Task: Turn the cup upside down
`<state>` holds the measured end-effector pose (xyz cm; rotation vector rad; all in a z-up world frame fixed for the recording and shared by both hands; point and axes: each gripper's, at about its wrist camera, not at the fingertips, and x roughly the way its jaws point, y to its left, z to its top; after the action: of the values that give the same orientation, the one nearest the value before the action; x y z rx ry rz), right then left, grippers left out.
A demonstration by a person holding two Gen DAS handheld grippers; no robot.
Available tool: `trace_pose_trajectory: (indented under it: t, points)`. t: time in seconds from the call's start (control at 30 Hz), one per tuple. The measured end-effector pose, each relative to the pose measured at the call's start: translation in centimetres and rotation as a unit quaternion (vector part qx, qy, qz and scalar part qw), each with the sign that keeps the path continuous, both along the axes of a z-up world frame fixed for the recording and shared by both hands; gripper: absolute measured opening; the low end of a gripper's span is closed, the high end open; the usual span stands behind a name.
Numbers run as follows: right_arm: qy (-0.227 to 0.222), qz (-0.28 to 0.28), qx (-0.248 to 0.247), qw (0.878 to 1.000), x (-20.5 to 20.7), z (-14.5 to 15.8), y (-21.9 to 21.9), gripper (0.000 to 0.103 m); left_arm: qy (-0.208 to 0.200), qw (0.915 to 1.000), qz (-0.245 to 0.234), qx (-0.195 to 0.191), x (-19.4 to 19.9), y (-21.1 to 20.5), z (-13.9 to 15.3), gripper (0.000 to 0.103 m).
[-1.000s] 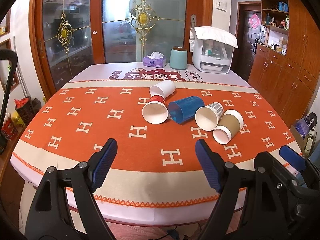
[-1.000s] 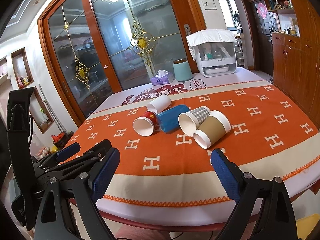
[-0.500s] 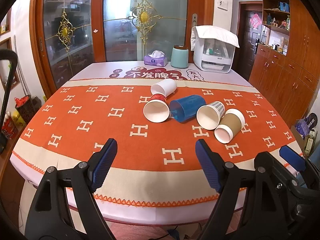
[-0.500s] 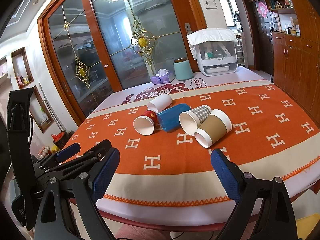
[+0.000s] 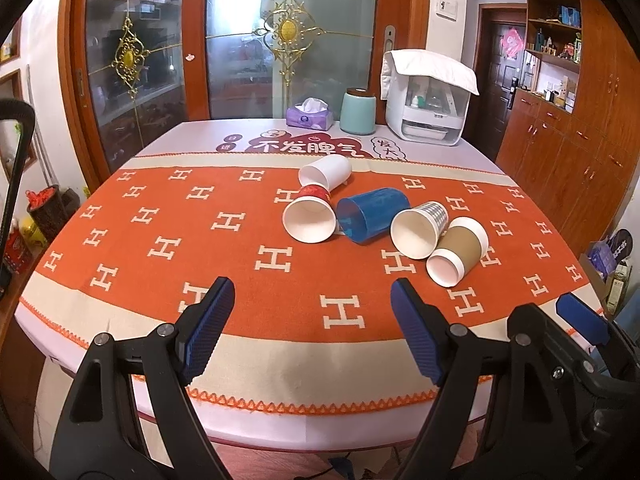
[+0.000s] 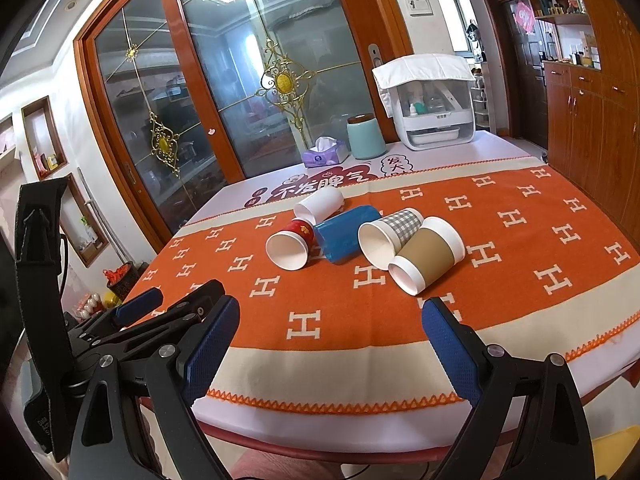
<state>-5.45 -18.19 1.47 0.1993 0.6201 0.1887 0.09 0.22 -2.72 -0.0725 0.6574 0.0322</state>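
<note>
1. The desk carries five cups on their sides in one tight cluster past the middle: a white cup, a red cup, a blue cup, a checked cup and a brown cup. I cannot tell which one I am meant to flip.
2. My left tool and right tool both hang wide open at the near edge, holding nothing, well short of the cups.
3. Biggest risk, I judge: the cups lie touching or nearly so, and a finger pushed in between neighbours could roll one away across the cloth.
4. A paper cup may crush if I squeeze near its open rim, and a lying cup can spin out of the pads when I turn it.
5. The tools sit close side by side; reaching together they could knock each other.
6. Hard to make out: whether the checked and brown cups actually touch, and how the white cup rests behind the red one. The cups' far ends are hidden, and fisheye bending blurs depth.
</note>
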Motion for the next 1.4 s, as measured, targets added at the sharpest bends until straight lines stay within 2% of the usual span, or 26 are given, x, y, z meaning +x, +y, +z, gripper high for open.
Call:
trace_pose_trajectory:
  t: [0.23,0.47,0.57,0.67,0.9,0.97,1.1,1.17,1.23,1.4]
  points:
    - [-0.002,-0.019,-0.009,1.000,0.2,-0.7,-0.4,0.093,0.022,0.9982,-0.056,-0.002,1.8,-1.6,0.1,0.078]
    - [-0.021,-0.091,-0.040,0.995,0.9,0.0,-2.8,0.094,-0.009,0.9941,-0.104,0.030,3.9,-4.0,1.8,0.078]
    - [-0.018,-0.113,-0.045,0.992,1.6,-0.3,-4.1,0.093,-0.017,0.9905,-0.133,0.031,4.9,-4.9,2.7,0.078]
    - [0.001,-0.128,-0.028,0.991,3.1,-1.1,-6.2,0.093,-0.008,0.9799,-0.199,0.011,6.5,-6.2,3.4,0.079]
    - [0.041,-0.153,-0.007,0.987,6.9,-3.7,-11.8,0.093,0.035,0.9522,-0.303,-0.022,11.6,-10.1,3.1,0.079]
    - [0.052,-0.152,0.000,0.987,7.7,-4.8,-12.7,0.093,0.054,0.9385,-0.341,-0.012,13.5,-11.9,2.3,0.078]
    - [0.078,-0.154,0.021,0.985,9.7,-7.4,-14.5,0.093,0.079,0.9231,-0.375,0.030,16.3,-15.1,0.1,0.078]
    - [0.088,-0.155,0.027,0.984,10.4,-8.4,-15.0,0.092,0.094,0.9154,-0.387,0.056,17.5,-16.7,-1.3,0.073]
    - [0.097,-0.154,0.034,0.983,11.1,-9.5,-15.7,0.092,0.115,0.9083,-0.396,0.071,18.6,-17.7,-2.7,0.064]
    - [0.111,-0.159,0.048,0.980,12.6,-11.5,-17.6,0.091,0.161,0.8915,-0.412,0.098,20.4,-19.8,-5.7,0.058]
